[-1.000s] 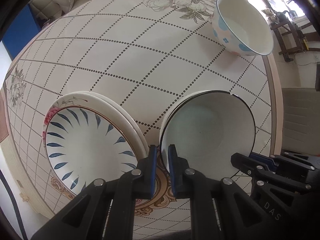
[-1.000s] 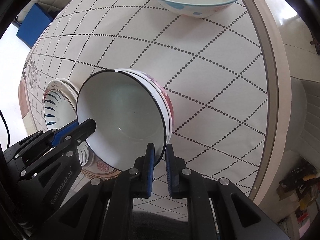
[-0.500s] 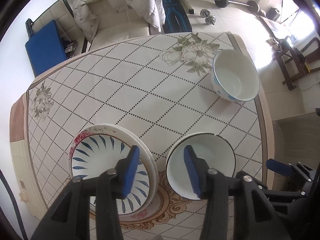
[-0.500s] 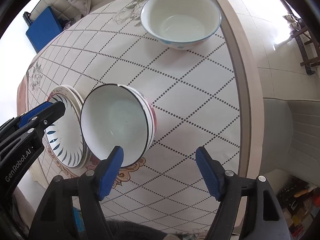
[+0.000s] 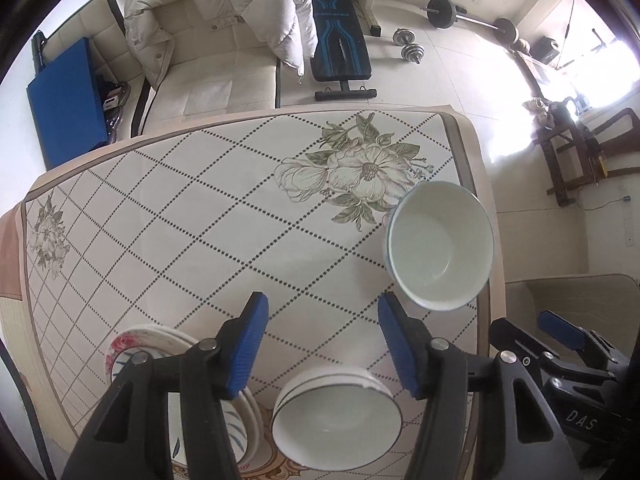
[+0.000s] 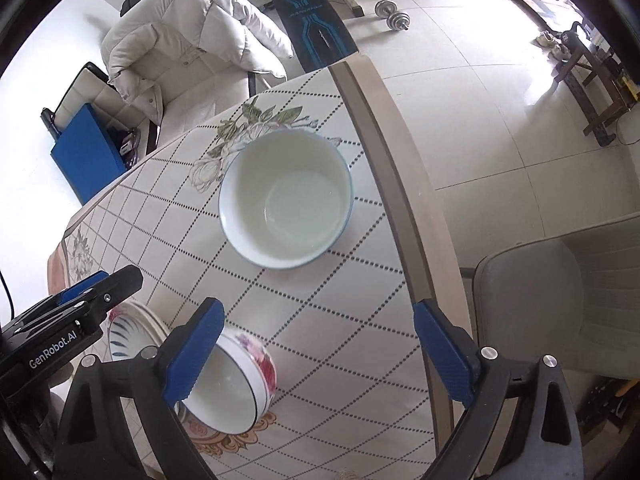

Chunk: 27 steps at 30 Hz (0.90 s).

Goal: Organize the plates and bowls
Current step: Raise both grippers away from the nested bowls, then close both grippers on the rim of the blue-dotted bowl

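Both grippers are up above the worktop [image 5: 168,216] now, and both sets of fingers are released with nothing between them. The left gripper [image 5: 320,340] has just been opening; its blue fingers [image 5: 250,344] frame bare tablecloth at the bottom centre of the left wrist view. The right gripper [image 6: 316,348] has just been opening too, and wider.

Below the left gripper, at the bottom edge of the frame, sit the stacked bowls [image 5: 338,424], white inside with a dark rim, free of any grip. In the right wrist view the same stack [image 6: 236,384] shows at lower left, a pink flower pattern on the outer bowl. Just beside it, at lower left in the left wrist view, lies the pile of plates [image 5: 168,344], the top one with blue leaf strokes, partly hidden behind a finger.

Well apart from them stands the single bowl [image 5: 440,248], white with a blue rim, at the right near the worktop's edge; it is centre frame [image 6: 286,200] for the right wrist camera, beside the printed flower.
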Tool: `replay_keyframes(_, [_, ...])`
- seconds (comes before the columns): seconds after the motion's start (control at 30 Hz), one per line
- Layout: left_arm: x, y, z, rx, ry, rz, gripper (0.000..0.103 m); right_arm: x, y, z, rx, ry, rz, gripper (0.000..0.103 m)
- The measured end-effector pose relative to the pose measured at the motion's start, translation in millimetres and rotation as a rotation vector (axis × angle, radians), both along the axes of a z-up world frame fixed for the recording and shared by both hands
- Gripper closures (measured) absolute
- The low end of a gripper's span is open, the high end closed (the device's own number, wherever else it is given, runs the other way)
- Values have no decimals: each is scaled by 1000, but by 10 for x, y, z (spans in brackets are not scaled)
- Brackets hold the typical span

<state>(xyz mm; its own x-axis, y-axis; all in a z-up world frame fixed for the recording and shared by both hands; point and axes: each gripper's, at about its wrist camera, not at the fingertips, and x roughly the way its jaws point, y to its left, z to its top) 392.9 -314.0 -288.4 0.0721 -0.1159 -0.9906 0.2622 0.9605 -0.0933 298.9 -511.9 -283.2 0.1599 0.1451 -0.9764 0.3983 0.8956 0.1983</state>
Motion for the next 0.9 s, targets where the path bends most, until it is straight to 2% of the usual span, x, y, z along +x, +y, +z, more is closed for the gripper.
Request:
replay_keyframes(0.1, [172, -183, -120, -2, 16, -31, 48, 224, -173, -147, 34, 32, -21, 5])
replay_keyframes(0.2, [310, -374, -300, -16, 72, -70, 48, 416, -325, -318, 40, 62, -32, 6])
replay_keyframes(0.23, [346, -435, -359, -13, 87, -81, 49, 465, -359, -386, 41, 67, -40, 6])
replay_keyframes(0.27, [370, -492, -410, -11, 96, -93, 55, 511, -405, -449, 45, 69, -52, 8])
replay_keyframes(0.3, [387, -549, -465, -9, 111, -108, 57, 554, -452, -513, 49, 75, -65, 13])
replay_keyframes(0.37, [418, -637, -570, 3, 134, -125, 71, 625, -536, -663, 77, 105, -90, 29])
replay_keyframes(0.43, [441, -697, -663, 11, 154, -135, 76, 666, -591, -816, 136, 134, -116, 58])
replay_keyframes(0.5, [450, -736, -737, 12, 176, -137, 81, 691, -609, -938, 177, 158, -125, 66])
replay_keyframes(0.53, [444, -750, -770, 13, 185, -137, 86, 701, -607, -988, 193, 166, -121, 74])
replay_keyframes(0.63, [415, -784, -814, 9, 203, -136, 93, 708, -599, -1086, 237, 169, -134, 92])
replay_keyframes(0.8, [370, -821, -736, 25, 172, -141, 93, 752, -501, -1039, 175, 190, -86, 94])
replay_keyframes(0.9, [368, -811, -670, 21, 166, -137, 93, 746, -463, -1018, 172, 193, -73, 95])
